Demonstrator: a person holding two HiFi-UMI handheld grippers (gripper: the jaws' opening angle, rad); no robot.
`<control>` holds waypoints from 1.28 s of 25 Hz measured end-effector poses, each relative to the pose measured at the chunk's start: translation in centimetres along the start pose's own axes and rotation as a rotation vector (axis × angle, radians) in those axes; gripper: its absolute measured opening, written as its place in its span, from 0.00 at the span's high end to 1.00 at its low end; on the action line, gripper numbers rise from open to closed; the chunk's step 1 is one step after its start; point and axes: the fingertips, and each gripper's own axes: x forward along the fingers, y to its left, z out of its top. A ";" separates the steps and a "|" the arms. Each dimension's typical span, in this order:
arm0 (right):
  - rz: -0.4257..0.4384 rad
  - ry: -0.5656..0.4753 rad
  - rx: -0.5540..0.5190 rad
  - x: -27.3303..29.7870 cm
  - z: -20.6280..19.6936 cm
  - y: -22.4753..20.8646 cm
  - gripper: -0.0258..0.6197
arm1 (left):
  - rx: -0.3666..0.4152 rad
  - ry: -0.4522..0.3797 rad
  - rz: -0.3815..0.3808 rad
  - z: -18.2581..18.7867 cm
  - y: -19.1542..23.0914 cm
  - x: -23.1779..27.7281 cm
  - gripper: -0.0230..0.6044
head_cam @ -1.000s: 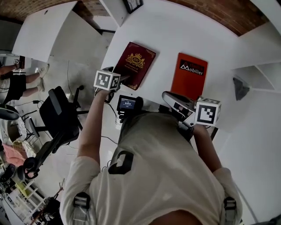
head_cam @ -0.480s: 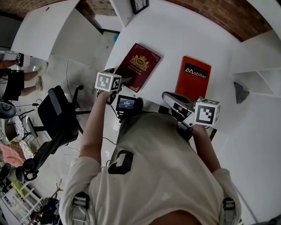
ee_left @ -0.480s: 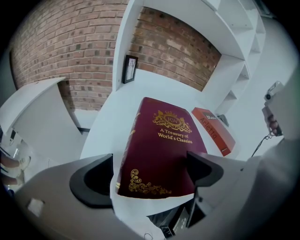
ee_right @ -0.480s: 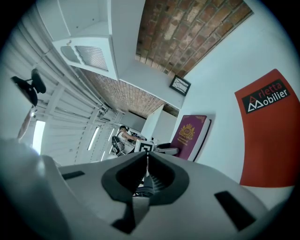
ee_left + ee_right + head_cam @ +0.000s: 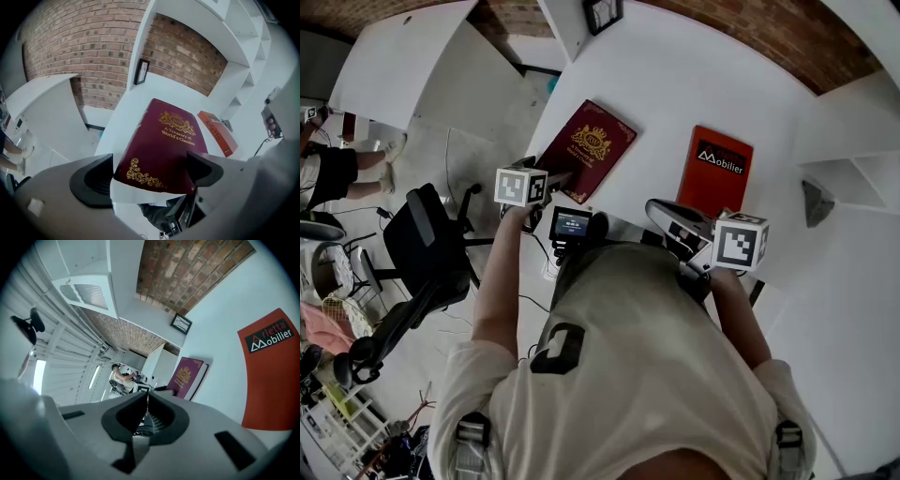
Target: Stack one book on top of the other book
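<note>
Books number two, and both lie flat on the white counter (image 5: pixel 675 84), well apart and not stacked. A maroon book (image 5: pixel 586 150) with gold ornament and the title "A Treasury of World's Classics" lies at a slant near the counter's front left edge. An orange book (image 5: pixel 715 169) with a black band lettered "Arletta Mobilier" lies toward the right. The only holder of things in sight is the white shelf unit (image 5: pixel 853 169) beside the counter on the right; one small dark grey thing (image 5: pixel 812 195) sits on it, too small to tell what. Grippers also number two. The left gripper (image 5: pixel 150 174) points down at the maroon book; its jaws are spread wide and have just been opening, the book's near end lies between them, and neither pad presses on it. The right gripper (image 5: pixel 146 396) is near the counter's front edge, just before the orange book, with its jaws closed together. One framed picture (image 5: pixel 603 11) is against the brick wall at the counter's far end, and one black office chair (image 5: pixel 422 239) stands on the floor to the left.
</note>
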 end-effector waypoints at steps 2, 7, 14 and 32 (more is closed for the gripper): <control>-0.002 0.010 0.001 0.2 -0.1 0.1 0.95 | -0.019 -0.009 0.012 -0.4 0.6 -0.5 0.23; 0.008 0.029 -0.003 0.9 -0.3 0.2 0.95 | -0.055 -0.024 0.030 -1.3 1.7 -1.6 0.23; 0.006 0.056 -0.024 1.7 -0.4 0.7 0.95 | -0.103 -0.044 0.045 -2.1 3.0 -2.4 0.23; -0.024 0.038 -0.010 1.7 -0.8 0.8 0.95 | -0.292 -0.116 -0.030 -3.4 4.5 -2.6 0.22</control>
